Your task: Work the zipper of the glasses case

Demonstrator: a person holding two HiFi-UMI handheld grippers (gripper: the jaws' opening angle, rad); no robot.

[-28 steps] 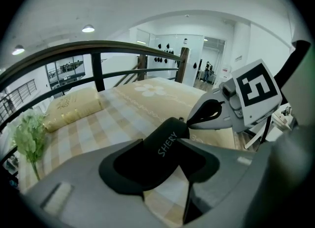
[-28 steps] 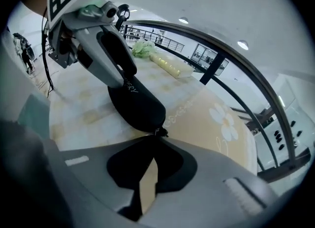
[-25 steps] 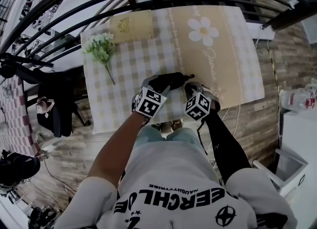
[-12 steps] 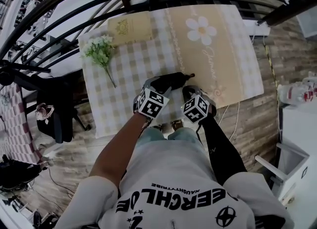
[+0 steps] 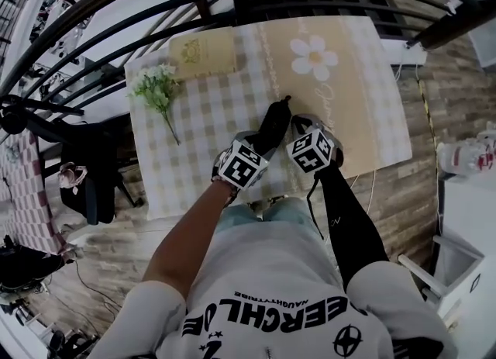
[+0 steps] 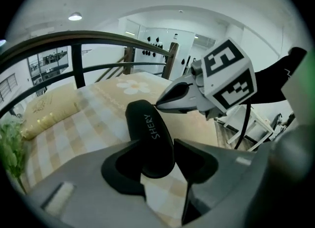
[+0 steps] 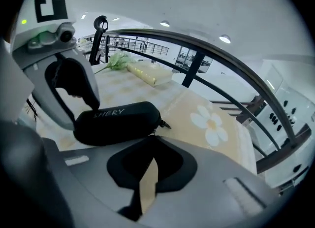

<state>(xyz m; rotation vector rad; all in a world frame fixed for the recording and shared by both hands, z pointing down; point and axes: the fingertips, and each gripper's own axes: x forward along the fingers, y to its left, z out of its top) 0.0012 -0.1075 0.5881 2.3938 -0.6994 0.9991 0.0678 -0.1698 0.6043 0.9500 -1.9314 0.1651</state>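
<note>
1. The left gripper (image 6: 158, 162) clamps the near end of the black glasses case (image 5: 271, 127); its jaws have just been closing.
2. The case sits by the table's (image 5: 194, 109) near edge, about midway along.
3. The right gripper (image 7: 149, 167) is closed and empty, just beside the zipper pull (image 7: 165, 123).

Matt, smooth glasses case (image 5: 271, 129) on soft cloth tablecloth (image 5: 201, 113)

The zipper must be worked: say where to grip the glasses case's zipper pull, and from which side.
Pinch the zipper pull, the tab poking out of the glasses case at its far end. It sticks out toward the right gripper, so come from that side, probably after opening its shut jaws.
</note>
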